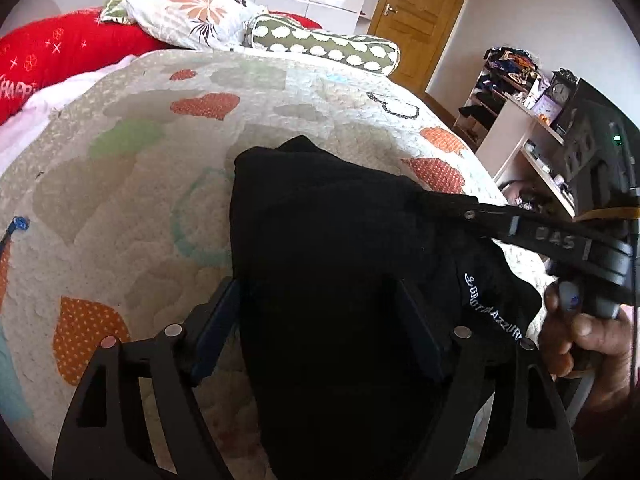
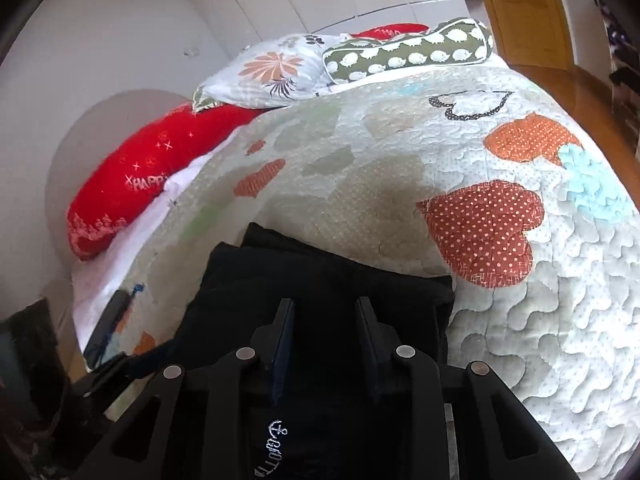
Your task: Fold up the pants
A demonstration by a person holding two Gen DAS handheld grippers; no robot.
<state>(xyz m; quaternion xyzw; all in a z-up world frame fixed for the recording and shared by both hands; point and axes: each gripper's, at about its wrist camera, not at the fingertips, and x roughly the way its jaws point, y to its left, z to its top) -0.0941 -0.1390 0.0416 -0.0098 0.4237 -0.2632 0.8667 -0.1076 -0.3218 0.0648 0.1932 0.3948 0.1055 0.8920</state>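
Two black fingers of the left gripper (image 1: 320, 320) stand wide apart in the left wrist view, and the black pants (image 1: 340, 260) pass between them. The cloth fills the gap, but I cannot tell if the pads press on it or only stand beside it. The pants lie in a folded heap on the quilted bedspread (image 1: 140, 200), which has heart patches in orange, green and grey. White embroidered letters show on the right edge of the pants. From the right side the right gripper (image 1: 452, 206) comes in, and its tip is at the upper right corner of the pants; its jaws are not readable from this side. A hand (image 1: 584, 340) holds its handle. Far behind are a red pillow (image 1: 60, 56), a flowered pillow (image 1: 188, 12), a green bolster with white spots (image 1: 324, 46), a wooden door (image 1: 420, 12) and shelves (image 1: 516, 120) with clutter.

In the right wrist view the fingers of the right gripper (image 2: 326, 340) are only a little apart, with a narrow gap. The pants (image 2: 320, 276) lie under and between them, and a fold of black cloth with white letters and a small anchor sits in the gap near the base. Whether the pads pinch the cloth is not clear, all being black. The pants rest on the near part of the bedspread (image 2: 520, 340), just beside a red dotted heart patch (image 2: 484, 228). At the lower left, part of the left gripper (image 2: 108, 320) is visible at the edge of the pants.
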